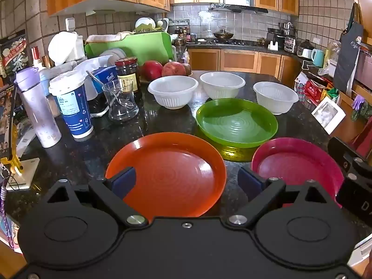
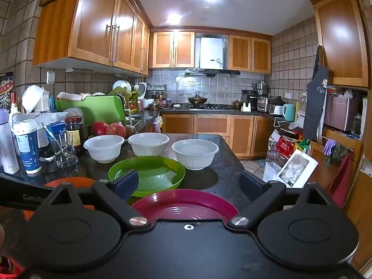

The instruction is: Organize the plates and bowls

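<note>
Counter [image 1: 76, 162]: dark speckled stone, glossy, with reflections of the plates in it.
Orange plate [image 1: 167, 174]: round, smooth plastic, faint concentric rings in the well, raised rim; nearest on the left.
Pink plate [image 1: 295, 160]: same round ringed shape, at the right of the orange one, apart from it.
Green plate [image 1: 237, 122]: translucent, deeper rim, behind and between the other two.
Bowls: three white, ribbed on the outside, with rolled lips, in a row behind the plates: left bowl [image 1: 173, 91], middle bowl [image 1: 222, 84], right bowl [image 1: 275, 96]. None stacked.
Left gripper [image 1: 186, 180]: black body, blue flat pads spread wide, poised over the orange plate, nothing between them.
Right gripper [image 2: 189, 182]: same build, pads spread wide above the pink plate's far rim, pinching nothing.
Clutter at left: paper cup [image 1: 72, 107] with white lid, clear glass [image 1: 121, 103] holding a spoon, dark jar [image 1: 127, 72], lilac bottle [image 1: 37, 107].
</note>
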